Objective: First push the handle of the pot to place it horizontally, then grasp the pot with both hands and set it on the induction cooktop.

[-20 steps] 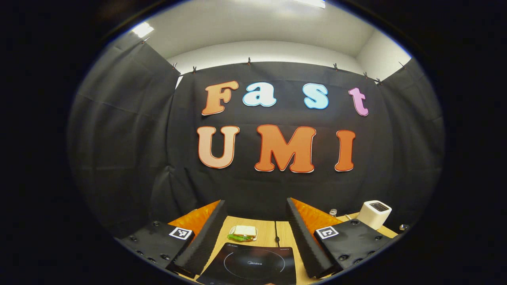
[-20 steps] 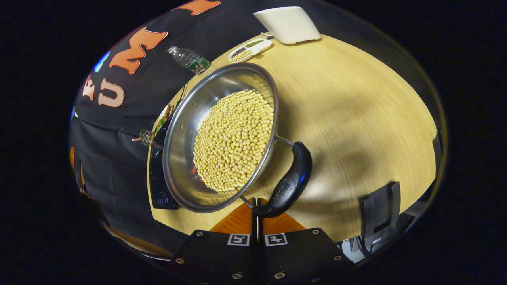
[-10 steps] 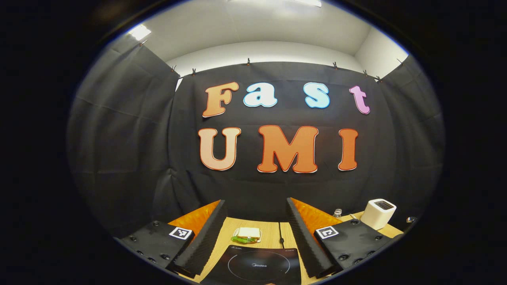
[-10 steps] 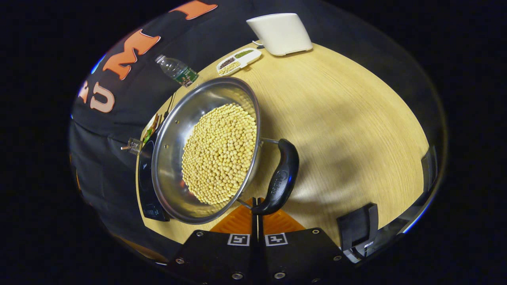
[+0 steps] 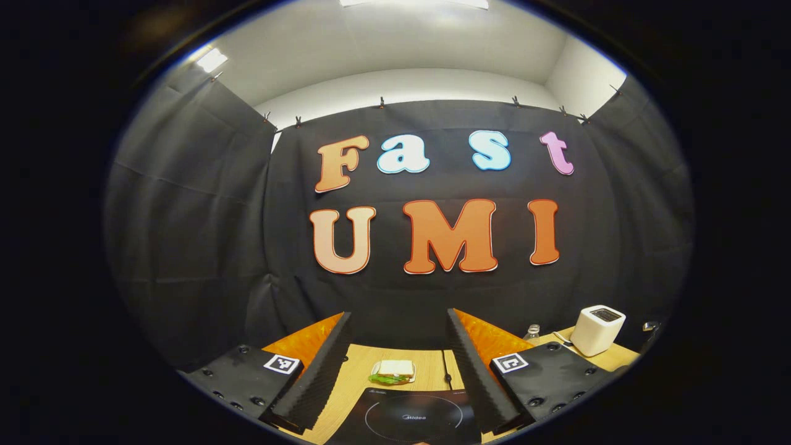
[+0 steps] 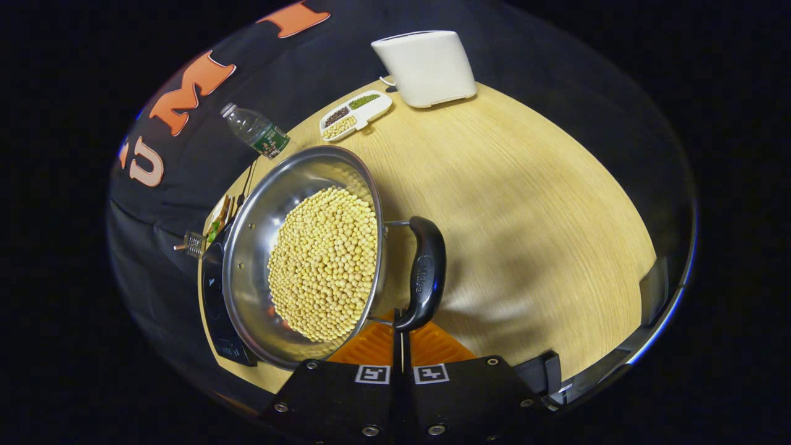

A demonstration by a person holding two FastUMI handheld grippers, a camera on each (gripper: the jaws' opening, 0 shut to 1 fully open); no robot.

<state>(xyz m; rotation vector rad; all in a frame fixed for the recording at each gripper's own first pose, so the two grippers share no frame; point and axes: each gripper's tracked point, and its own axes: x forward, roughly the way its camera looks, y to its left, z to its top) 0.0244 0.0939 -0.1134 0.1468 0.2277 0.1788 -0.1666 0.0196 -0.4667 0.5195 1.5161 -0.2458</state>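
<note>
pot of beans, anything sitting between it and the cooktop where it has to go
Nothing visible does. In the right gripper view the pot stands right beside the induction cooktop, partly hiding it. In the left gripper view the cooktop's top looks bare.

pot: round shiny steel pot (image 6: 259,247) filled with yellow soybeans (image 6: 324,266); curved black handle (image 6: 425,272) at its side
cooktop: flat black induction cooktop (image 5: 411,417) on counter (image 6: 525,204); pot partly over it

The induction cooktop (image 5: 413,419) bears the brand word "Midea" at the centre of its ring.
</note>
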